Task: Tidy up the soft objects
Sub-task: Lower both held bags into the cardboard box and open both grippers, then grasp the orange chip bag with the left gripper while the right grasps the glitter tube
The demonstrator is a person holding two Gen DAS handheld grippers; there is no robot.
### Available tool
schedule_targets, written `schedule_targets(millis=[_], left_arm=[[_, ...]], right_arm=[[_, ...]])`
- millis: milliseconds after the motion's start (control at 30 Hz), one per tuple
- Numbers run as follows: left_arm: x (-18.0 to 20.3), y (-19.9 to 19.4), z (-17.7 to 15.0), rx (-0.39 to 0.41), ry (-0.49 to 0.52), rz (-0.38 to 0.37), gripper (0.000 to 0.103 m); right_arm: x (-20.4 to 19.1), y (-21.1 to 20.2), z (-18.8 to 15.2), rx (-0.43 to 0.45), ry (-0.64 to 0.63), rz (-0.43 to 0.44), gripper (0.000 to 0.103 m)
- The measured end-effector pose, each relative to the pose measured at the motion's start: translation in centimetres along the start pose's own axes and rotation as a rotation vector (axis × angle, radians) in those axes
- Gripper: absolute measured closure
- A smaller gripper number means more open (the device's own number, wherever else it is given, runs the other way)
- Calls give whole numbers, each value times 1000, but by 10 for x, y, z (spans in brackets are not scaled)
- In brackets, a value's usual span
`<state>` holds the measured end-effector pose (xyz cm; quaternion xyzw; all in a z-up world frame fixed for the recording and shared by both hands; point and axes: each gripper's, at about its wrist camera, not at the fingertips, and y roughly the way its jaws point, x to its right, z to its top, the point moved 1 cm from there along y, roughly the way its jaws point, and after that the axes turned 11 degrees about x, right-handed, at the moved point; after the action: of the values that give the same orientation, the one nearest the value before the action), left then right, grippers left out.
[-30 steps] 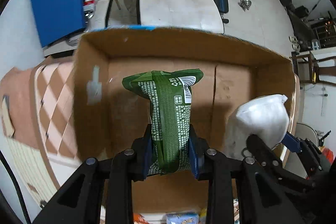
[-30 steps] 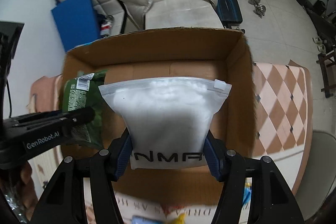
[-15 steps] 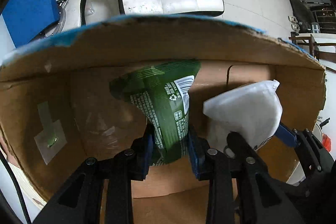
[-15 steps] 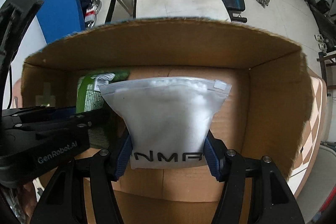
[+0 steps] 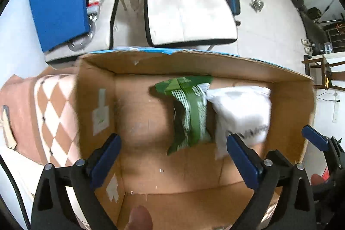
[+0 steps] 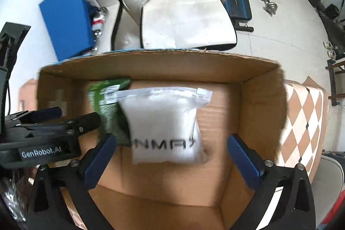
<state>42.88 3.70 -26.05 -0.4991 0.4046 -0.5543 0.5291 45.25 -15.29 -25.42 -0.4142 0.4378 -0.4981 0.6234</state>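
- Cardboard box [image 5: 138,178] fills mid-frame, white chair [image 5: 187,14] above it.
- Left hand-held gripper [image 5: 172,156] just sprang apart, released; green packet [image 5: 189,113] lies free (blurred).
- Right hand-held gripper [image 6: 170,158] likewise released; white pouch [image 6: 163,122] lies below.

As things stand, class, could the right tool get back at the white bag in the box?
Probably yes: the right tool hangs open above the white bag, nothing covers it, and the green packet lies beside it.

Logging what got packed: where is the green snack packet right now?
In both wrist views the green snack packet lies inside the cardboard box, near its far wall, directly left of the white zip bag.
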Motion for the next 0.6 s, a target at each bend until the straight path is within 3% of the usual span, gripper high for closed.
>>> schedule_targets(millis=[167, 333, 433, 600], left_arm=[[11, -53, -42, 86, 20, 11, 3], [2, -82, -133, 134, 44, 100, 3], [-12, -74, -198, 100, 66, 184, 3], [-39, -37, -286, -24, 85, 240, 3]], right_arm=[[-1, -52, -31, 65, -29, 7, 0], [4, -98, -101, 87, -35, 17, 0], [5, -105, -169, 30, -54, 28, 0], [15, -89, -265, -71, -57, 5, 0]])
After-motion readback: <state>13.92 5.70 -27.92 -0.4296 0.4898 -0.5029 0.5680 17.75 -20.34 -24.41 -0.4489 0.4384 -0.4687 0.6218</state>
